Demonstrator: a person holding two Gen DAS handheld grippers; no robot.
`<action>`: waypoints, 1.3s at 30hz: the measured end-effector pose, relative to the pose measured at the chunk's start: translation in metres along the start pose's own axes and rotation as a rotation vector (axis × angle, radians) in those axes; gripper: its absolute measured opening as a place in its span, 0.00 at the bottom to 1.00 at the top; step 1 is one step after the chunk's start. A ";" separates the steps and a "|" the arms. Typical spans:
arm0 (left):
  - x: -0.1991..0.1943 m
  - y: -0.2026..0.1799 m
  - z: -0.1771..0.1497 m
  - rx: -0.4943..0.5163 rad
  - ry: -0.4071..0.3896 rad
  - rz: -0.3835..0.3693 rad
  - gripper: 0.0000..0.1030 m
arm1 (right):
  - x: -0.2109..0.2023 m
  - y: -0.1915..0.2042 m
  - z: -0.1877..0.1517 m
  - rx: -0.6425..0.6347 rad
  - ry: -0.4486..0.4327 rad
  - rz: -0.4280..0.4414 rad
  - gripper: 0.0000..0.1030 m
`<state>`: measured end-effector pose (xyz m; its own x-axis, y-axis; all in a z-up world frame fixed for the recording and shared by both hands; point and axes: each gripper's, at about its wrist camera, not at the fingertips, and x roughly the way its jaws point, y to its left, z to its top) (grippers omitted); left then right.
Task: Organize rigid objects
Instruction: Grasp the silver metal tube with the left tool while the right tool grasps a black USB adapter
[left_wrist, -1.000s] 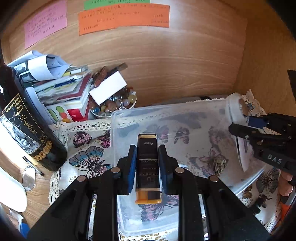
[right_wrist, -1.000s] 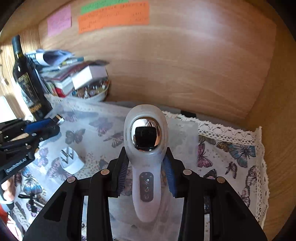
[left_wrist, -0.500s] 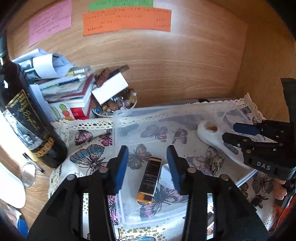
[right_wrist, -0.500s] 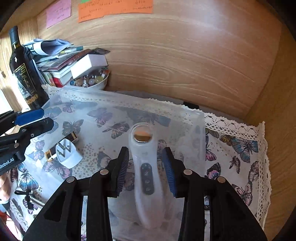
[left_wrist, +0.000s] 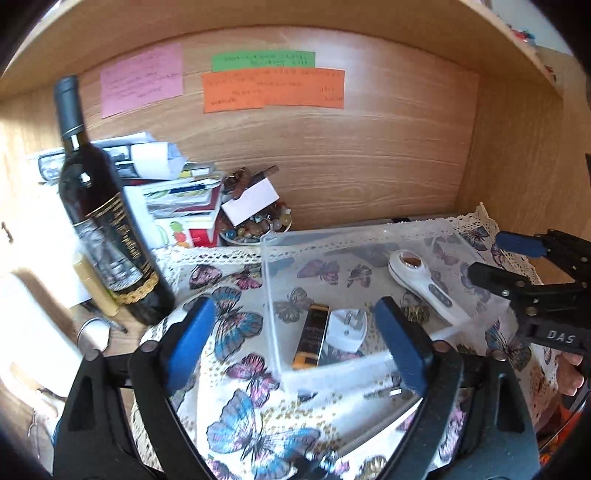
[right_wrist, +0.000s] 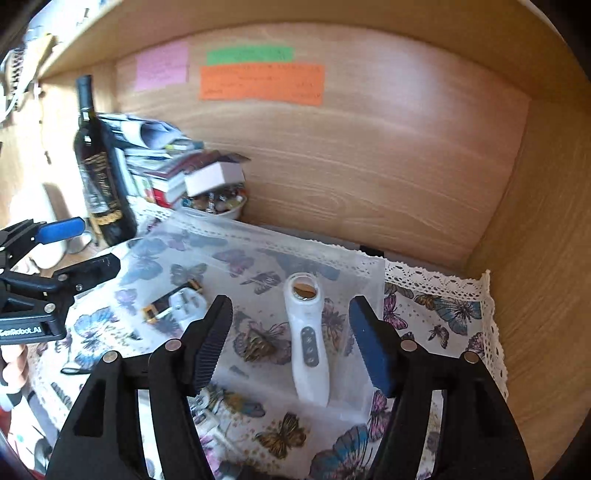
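Left claw (left_wrist: 295, 343) spread wide, holding nothing, above the near-left part of the clear plastic bin (left_wrist: 271, 291). Right claw (right_wrist: 290, 345) also spread wide and holding nothing, over the bin's right side. Inside the bin: black-and-gold lighter (left_wrist: 312, 336) touching the white plug adapter (left_wrist: 347, 330) at left; white handheld device (right_wrist: 308, 339) lies flat at right, lens end toward the back wall. Bin sits on butterfly cloth (left_wrist: 236, 325).
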<state>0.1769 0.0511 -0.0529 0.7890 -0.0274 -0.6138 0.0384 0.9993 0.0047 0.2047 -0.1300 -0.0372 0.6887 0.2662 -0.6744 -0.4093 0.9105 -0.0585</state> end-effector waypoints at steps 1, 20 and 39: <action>-0.003 0.001 -0.003 0.000 0.000 0.002 0.91 | -0.004 0.001 -0.002 0.000 -0.006 0.004 0.65; -0.004 -0.002 -0.083 0.081 0.157 -0.028 0.91 | -0.016 0.011 -0.089 0.089 0.130 -0.001 0.72; 0.045 -0.072 -0.089 0.292 0.289 -0.277 0.24 | 0.009 0.019 -0.118 0.135 0.226 0.003 0.56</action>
<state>0.1548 -0.0198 -0.1513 0.5240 -0.2412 -0.8169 0.4257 0.9048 0.0059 0.1326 -0.1479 -0.1317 0.5300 0.2056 -0.8227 -0.3174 0.9477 0.0323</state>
